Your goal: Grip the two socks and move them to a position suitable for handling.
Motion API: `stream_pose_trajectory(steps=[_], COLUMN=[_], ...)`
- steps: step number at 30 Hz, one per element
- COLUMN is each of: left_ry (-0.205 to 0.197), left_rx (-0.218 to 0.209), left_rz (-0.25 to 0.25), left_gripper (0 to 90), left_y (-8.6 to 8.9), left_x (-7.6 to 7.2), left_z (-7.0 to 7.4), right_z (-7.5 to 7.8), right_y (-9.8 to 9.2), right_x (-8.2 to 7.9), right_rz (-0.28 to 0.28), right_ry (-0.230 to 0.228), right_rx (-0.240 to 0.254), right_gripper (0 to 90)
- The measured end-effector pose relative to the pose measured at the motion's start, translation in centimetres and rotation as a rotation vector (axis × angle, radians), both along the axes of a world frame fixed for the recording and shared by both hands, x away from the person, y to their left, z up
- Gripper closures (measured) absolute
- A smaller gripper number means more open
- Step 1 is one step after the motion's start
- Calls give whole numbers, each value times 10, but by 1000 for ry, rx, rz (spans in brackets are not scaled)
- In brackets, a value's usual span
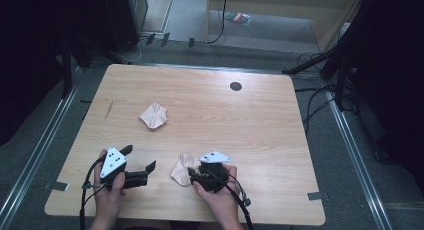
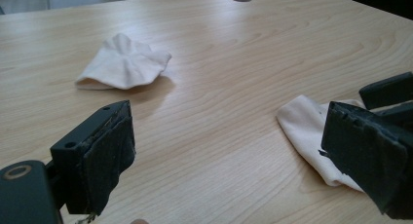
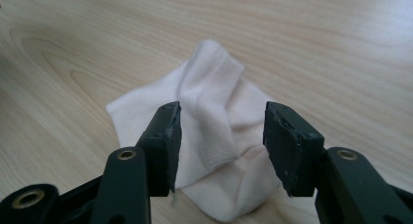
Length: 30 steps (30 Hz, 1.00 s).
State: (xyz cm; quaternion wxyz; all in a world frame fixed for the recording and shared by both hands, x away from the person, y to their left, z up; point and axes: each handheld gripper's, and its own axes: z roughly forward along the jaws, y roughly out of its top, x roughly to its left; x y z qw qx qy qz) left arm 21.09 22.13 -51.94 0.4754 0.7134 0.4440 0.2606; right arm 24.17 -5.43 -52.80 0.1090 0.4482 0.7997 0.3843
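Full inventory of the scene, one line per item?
Socks: 2, pale pink-white; far sock crumpled left of table centre, near sock at the front edge by the right tool.
Table: 1, light wood, centre.
Grommet: 1, dark, far side of table.
Packet: 1, multicoloured, on the floor beyond the table.
Left tool: 1, black, front left, open, nothing between its jaws.
Right tool: 1, black, open over the near sock.
Hands: 2, bottom edge, left hand, right hand.

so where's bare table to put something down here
The whole right half of the table is bare wood, right of both socks, apart from the dark round spot. The far left corner beyond the far sock is free too. The near edge is crowded: left gripper, near sock, right gripper.
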Motion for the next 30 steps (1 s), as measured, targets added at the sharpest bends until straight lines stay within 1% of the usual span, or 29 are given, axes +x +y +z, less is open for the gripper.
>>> stream_pose_trajectory(steps=[1,2,4,5,7,8,9,11,16,22,25,26,27,28,29,30], left_ry=[0,2,3,5,8,9,11,11,21,24,33,33,37,37,42,52], left_rx=[0,5,11,5,6,6,5,8,17,22,16,16,9,9,5,0], left_rz=[0,-6,-10,-9,-8,-9,-11,-15,-30,-52,-71,-71,-79,-79,-91,-107], left_gripper=[57,57,57,57,57,57,57,57,57,57,57,57,57,57,57,57], left_y=[0,-2,-3,-4,-4,-4,-4,-5,-12,-18,-22,-22,-25,-25,-27,-30], left_x=[0,0,0,0,-1,-1,-1,-1,-1,-2,-2,-2,-2,-2,-2,-1], left_z=[0,-1,-1,-2,-2,-2,-2,-3,-6,-9,-11,-11,-12,-12,-13,-14], right_z=[-2,-4,-5,-6,-5,-4,-2,1,10,26,32,32,36,36,38,41], right_y=[2,4,8,10,11,12,11,11,8,4,3,3,2,2,2,2], right_x=[0,-2,-4,-5,-7,-9,-10,-12,-14,-14,-15,-15,-15,-15,-15,-16], right_rz=[-1,-1,4,6,30,30,29,45,61,79,87,87,92,92,94,99], right_ry=[7,5,10,7,-5,-18,-30,-44,-72,-95,-100,-100,-107,-107,-110,-116], right_rx=[-11,-30,-49,-57,-68,-77,-75,-60,-30,7,15,15,24,24,25,37], right_gripper=[506,519,559,589,689,724,783,822,859,864,865,865,865,865,865,866])
